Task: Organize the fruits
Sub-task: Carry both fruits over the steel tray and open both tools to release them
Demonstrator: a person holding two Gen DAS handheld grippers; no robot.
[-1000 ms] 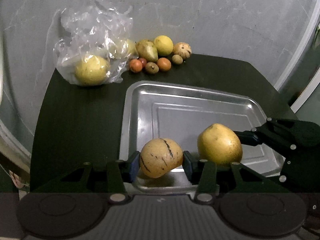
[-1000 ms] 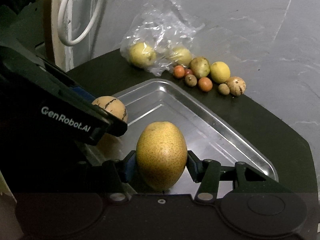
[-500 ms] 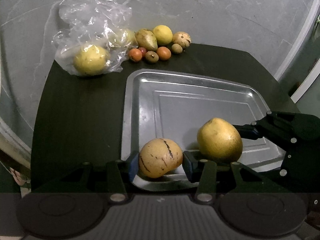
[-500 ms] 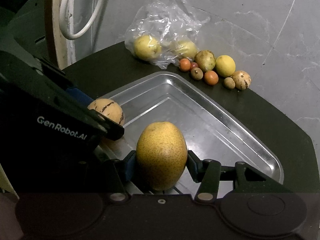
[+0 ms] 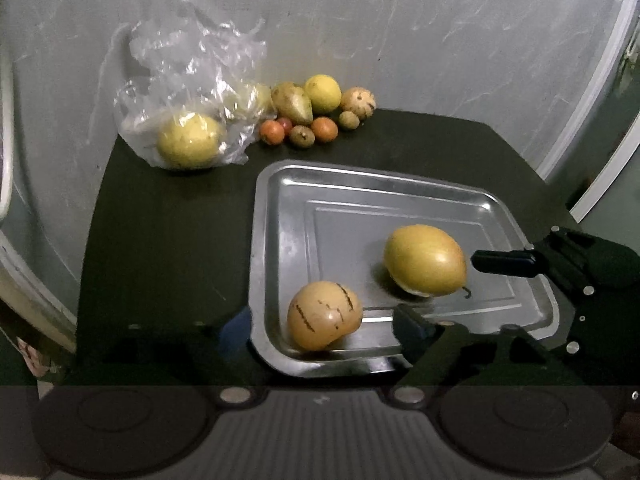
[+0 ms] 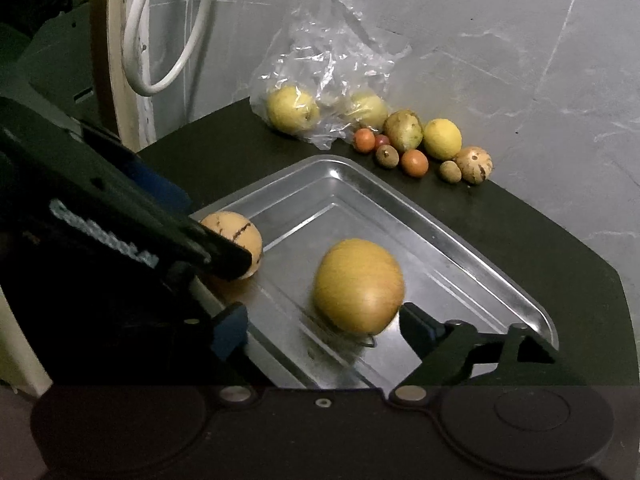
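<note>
A striped tan melon (image 5: 323, 315) lies in the near left corner of the metal tray (image 5: 400, 196). My left gripper (image 5: 322, 330) stands open around it, fingers clear of its sides. A yellow-brown pear (image 5: 425, 260) rests on the tray floor to the right, blurred in the right wrist view as pear (image 6: 358, 286). My right gripper (image 6: 324, 330) is open just behind that pear, and the striped melon (image 6: 236, 244) shows partly behind the left gripper's body. The right gripper's finger (image 5: 504, 258) points at the pear from the right.
Loose fruits (image 5: 316, 114) lie in a cluster at the table's back edge by the grey wall, beside a clear plastic bag (image 5: 188, 120) holding two yellow fruits. The black table (image 5: 168, 232) ends close behind the tray. A white hose (image 6: 160, 40) hangs at the left.
Both grippers have opened and let go of their fruits. The melon and the pear now rest on the tray, the pear tipped onto its side. Both grippers have drawn back a little.
</note>
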